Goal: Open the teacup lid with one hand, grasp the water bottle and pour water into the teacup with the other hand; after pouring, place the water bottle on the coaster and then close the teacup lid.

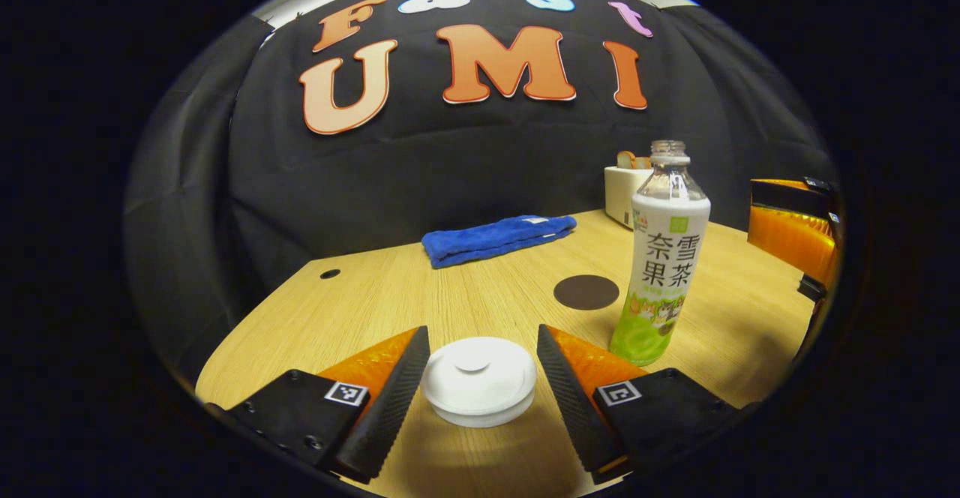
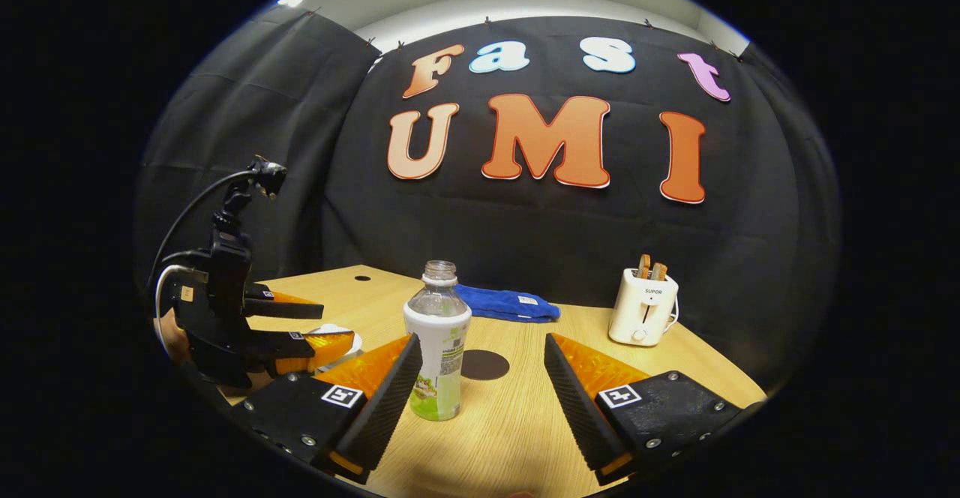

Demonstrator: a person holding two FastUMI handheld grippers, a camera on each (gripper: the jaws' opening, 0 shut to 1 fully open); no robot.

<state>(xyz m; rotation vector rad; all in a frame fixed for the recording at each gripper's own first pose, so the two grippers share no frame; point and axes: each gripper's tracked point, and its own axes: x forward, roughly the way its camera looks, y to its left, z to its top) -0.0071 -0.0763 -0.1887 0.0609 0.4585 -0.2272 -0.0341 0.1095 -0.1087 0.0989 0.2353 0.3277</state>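
**Lid centred between the left fingers; bottle ahead-left of the right**

The left gripper (image 1: 476,378) is spread wide, its fingers flanking the teacup lid (image 1: 478,379) without touching it. The lid lies flat, so closing inward should seat the grip. The right gripper (image 2: 480,393) is also open; the water bottle (image 2: 437,340) stands upright just beside its left finger, off-centre. The coaster (image 2: 484,364) lies beyond on the table (image 2: 525,423).

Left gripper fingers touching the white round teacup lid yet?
Apart. In the left gripper view the white round teacup lid sits between the open left gripper fingers, with wooden table showing on both sides.
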